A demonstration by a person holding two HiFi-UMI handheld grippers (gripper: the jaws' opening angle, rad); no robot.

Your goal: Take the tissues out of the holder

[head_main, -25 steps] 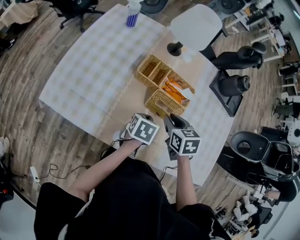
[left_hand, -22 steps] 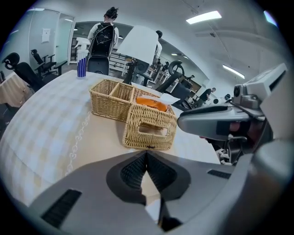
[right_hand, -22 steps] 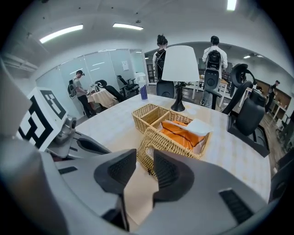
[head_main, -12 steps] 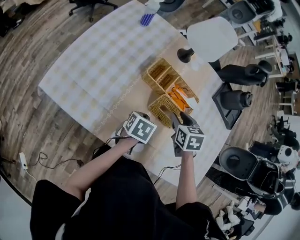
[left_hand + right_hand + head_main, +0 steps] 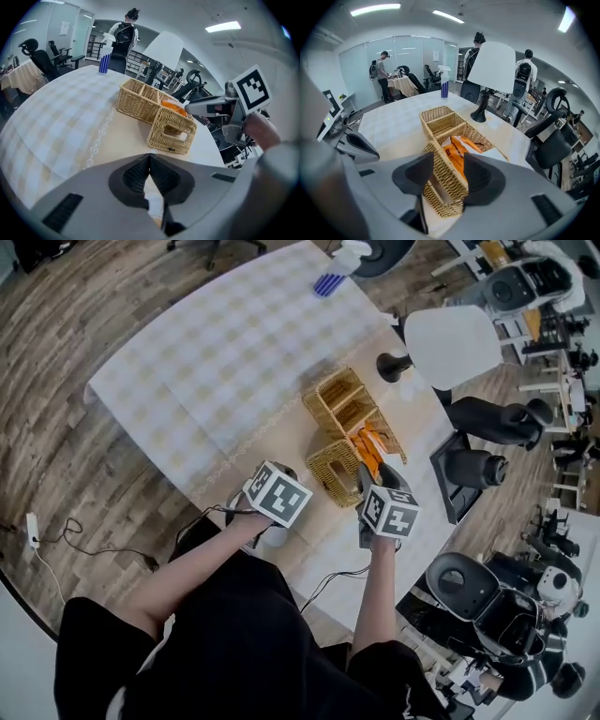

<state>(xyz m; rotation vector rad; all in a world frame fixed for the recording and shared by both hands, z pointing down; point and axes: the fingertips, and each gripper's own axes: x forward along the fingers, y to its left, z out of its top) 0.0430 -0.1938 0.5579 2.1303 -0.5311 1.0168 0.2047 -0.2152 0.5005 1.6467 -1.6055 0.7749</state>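
A wicker holder [image 5: 342, 399] stands on the table, with a wicker tissue cover [image 5: 330, 470] at its near end. An orange tissue pack [image 5: 370, 442] lies in the part behind the cover. My right gripper [image 5: 367, 479] straddles the cover's upper edge [image 5: 445, 173]. Its jaws have just been opening, and both pads stand off the wicker. The orange pack [image 5: 457, 152] shows just beyond the jaws. My left gripper [image 5: 281, 474] hovers to the left, short of the cover [image 5: 172, 133]. It is shut [image 5: 150, 159] with nothing in it.
A lamp with a white shade [image 5: 450, 343] stands behind the holder. A spray bottle [image 5: 330, 282] sits at the far table edge, on the chequered cloth [image 5: 216, 362]. Office chairs [image 5: 473, 470] crowd the right side. Cables [image 5: 103, 540] trail on the floor at left.
Both grippers have moved in toward the wicker cover. The right one has gone from the cover's near end to its right end, beside the orange pack. The holder has not shifted.
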